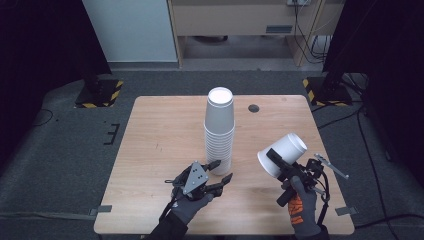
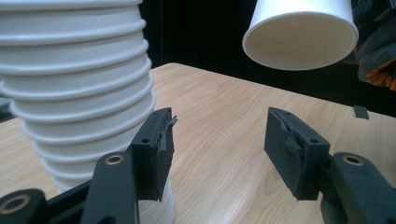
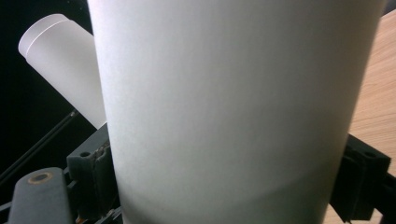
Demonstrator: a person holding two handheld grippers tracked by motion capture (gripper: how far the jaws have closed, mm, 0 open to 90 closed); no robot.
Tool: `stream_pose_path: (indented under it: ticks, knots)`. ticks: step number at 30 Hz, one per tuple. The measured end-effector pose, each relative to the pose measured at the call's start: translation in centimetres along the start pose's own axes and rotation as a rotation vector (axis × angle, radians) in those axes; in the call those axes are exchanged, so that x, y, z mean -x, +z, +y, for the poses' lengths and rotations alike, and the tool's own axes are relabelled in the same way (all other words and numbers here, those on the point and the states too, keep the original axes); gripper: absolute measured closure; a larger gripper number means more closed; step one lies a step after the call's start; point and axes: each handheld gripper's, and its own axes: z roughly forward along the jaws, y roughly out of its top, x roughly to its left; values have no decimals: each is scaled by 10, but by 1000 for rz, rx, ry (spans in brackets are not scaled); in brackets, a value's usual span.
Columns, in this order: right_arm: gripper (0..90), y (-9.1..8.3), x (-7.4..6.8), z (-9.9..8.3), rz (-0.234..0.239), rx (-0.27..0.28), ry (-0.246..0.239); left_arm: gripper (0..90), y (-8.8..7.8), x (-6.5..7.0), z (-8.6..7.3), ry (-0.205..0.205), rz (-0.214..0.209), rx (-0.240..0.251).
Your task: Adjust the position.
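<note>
A tall stack of upturned white paper cups (image 1: 219,131) stands mid-table; it also appears in the left gripper view (image 2: 79,84) and the right gripper view (image 3: 60,60). My left gripper (image 1: 224,169) sits low by the stack's base, open, with nothing between its jaws (image 2: 219,126). The stack lies just outside the left jaw there. My right gripper (image 1: 282,162) is shut on a single white cup (image 1: 283,153), held tilted above the table's right side. That cup's mouth faces the left gripper (image 2: 301,37). Its wall spans the space between the right jaws (image 3: 226,186).
The wooden table (image 1: 160,135) has a round cable hole (image 1: 254,108) behind the stack. Grey tape tabs (image 1: 104,209) mark its front corners. Yellow-and-black stand bases (image 1: 100,92) sit on the floor beyond the far corners. The right-hand cable (image 1: 327,167) loops beside the held cup.
</note>
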Motion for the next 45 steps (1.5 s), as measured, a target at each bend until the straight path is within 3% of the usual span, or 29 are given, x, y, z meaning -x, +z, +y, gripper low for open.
stream_pose_path:
  ticks: [32,45]
  knots:
    - [143,3,-2,-4,20,-27,29,477,58,10,13,-11,-32,58]
    - [143,5,-2,-7,29,-38,32,489,72,15,14,-9,-47,77]
